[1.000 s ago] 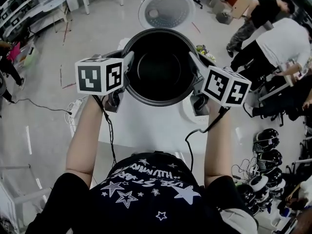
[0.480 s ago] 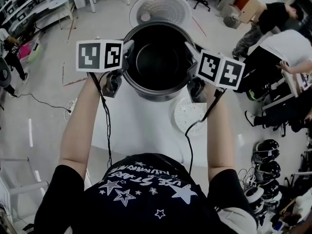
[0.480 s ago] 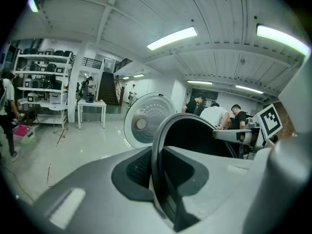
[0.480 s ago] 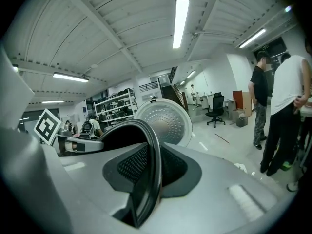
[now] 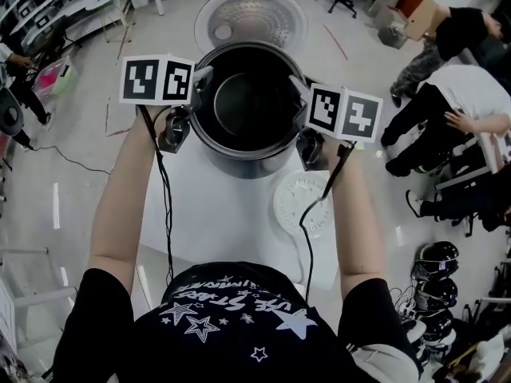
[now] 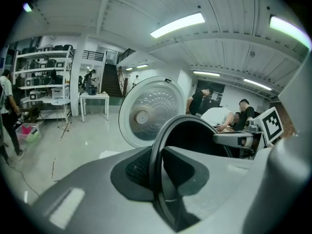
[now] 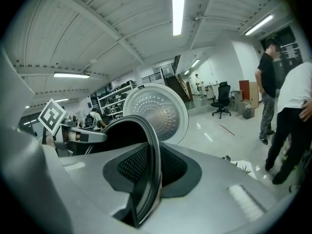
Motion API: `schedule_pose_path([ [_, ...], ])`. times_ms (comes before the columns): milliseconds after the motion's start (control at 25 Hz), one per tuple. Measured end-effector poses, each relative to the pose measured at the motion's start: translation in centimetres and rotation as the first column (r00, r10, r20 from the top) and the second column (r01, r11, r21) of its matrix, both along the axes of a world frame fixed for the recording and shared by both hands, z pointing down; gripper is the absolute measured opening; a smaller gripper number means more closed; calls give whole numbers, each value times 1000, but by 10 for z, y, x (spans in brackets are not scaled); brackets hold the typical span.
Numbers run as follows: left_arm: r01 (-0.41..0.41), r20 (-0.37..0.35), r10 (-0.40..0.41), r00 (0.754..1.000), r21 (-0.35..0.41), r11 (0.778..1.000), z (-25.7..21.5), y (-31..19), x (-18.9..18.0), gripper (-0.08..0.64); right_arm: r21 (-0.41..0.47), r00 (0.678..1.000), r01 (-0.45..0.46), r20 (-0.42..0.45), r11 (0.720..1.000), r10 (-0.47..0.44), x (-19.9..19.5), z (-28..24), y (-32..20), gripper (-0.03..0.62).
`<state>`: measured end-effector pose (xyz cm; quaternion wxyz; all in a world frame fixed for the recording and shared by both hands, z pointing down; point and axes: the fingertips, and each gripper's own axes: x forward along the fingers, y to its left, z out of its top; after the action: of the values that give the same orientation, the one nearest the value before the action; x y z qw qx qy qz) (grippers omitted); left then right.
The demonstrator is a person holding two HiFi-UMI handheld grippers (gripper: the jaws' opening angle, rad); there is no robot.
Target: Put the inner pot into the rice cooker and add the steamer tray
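1. While the left gripper [image 5: 197, 96] and the right gripper [image 5: 303, 108] each stayed clamped on opposite sides of its rim, the inner pot [image 5: 249, 106] hung between them above the white table [image 5: 209, 214], so by the look of it the first step was only partly done.
2. At 12 o'clock from the pot stood the rice cooker's open lid [image 5: 251, 18]. The cooker's body could not be made out under the pot, and whether the pot had begun to enter it could not be told.
3. Seating the pot appeared to remain, and after that adding the steamer tray.
4. Inside, the pot was dark and held nothing.
5. At 5 o'clock from the pot, the white round steamer tray [image 5: 308, 203] lay flat on the table, untouched, with nothing on it.
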<state>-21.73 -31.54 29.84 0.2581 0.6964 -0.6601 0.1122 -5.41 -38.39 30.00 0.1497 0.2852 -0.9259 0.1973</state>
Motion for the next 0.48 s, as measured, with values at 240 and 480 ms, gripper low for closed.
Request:
schedule_pose_path([
  [240, 24, 7, -23, 1000, -64, 998, 18, -20, -3, 69, -48, 1000, 22, -12, 999, -22, -5, 22, -21, 89],
  [480, 24, -8, -25, 1000, -108, 994, 48, -22, -16, 72, -64, 998, 33, -57, 997, -37, -18, 47, -24, 89],
])
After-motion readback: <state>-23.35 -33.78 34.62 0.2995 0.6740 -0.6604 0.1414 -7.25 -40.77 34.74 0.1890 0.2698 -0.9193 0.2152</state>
